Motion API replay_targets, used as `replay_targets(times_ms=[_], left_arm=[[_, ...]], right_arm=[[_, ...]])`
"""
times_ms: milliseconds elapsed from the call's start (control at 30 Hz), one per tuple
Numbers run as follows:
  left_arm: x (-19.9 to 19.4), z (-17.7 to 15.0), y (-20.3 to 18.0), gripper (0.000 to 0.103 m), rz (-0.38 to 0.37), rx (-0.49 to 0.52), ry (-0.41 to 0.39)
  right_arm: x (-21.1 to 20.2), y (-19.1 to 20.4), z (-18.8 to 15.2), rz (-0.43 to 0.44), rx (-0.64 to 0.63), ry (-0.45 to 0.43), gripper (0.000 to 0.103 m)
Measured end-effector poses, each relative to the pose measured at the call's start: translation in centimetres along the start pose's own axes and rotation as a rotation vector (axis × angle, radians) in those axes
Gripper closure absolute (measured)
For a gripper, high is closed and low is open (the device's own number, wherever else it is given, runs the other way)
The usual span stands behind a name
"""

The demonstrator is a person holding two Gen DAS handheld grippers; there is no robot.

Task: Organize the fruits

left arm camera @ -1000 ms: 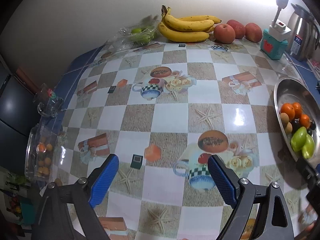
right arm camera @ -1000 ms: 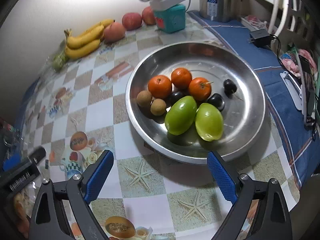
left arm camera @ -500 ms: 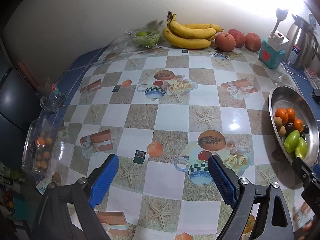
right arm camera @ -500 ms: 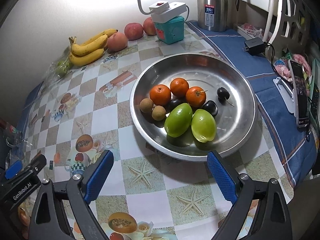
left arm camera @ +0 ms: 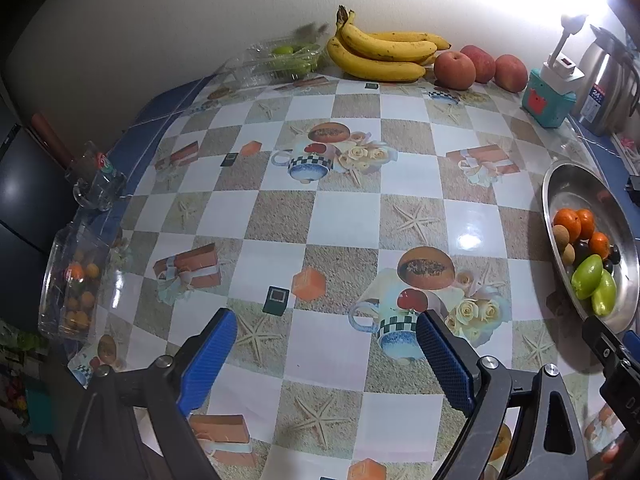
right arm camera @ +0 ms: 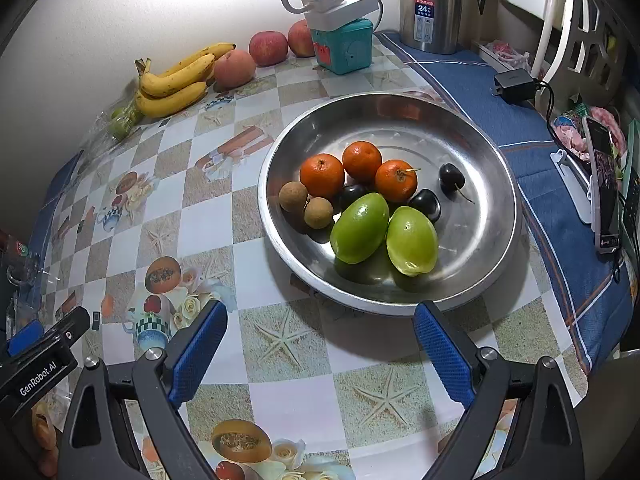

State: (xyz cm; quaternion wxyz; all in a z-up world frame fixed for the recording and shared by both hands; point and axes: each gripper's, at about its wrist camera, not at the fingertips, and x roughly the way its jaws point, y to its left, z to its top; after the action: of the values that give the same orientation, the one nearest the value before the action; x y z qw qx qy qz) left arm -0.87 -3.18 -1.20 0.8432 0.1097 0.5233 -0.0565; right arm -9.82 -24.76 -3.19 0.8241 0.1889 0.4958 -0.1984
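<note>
So the worktop takes up most of the view, covered in a checkered oilcloth with starfish and teacup prints, plus a blue cloth along its right edge. Next biggest is the round steel dish sitting on the right part of the worktop. Inside it: two green mangoes side by side at the front, three oranges bunched behind them, two brown longans touching each other on the left, and a few dark cherries tucked between and to the right.

Along the back wall there's a bunch of bananas, then three apples right next to them, and a clear plastic box with small green fruit on the other side. A steel kettle and a teal box with a white lamp on top stand in the far right corner. Another clear tub of small orange fruit and a glass mug sit on the left edge.

The left gripper hangs over bare oilcloth, fingers spread wide, nothing between them. The right gripper hovers just in front of the dish rim, fingers equally wide and empty.
</note>
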Motion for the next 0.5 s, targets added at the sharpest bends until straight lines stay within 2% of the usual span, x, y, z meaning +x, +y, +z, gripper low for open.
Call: replay_targets(times_ms=[500], left_arm=[[0.13, -0.02, -0.07, 0.006, 0.001, 0.005, 0.007]], right_arm=[[0.23, -0.05, 0.04, -0.001, 0.001, 0.011, 0.008]])
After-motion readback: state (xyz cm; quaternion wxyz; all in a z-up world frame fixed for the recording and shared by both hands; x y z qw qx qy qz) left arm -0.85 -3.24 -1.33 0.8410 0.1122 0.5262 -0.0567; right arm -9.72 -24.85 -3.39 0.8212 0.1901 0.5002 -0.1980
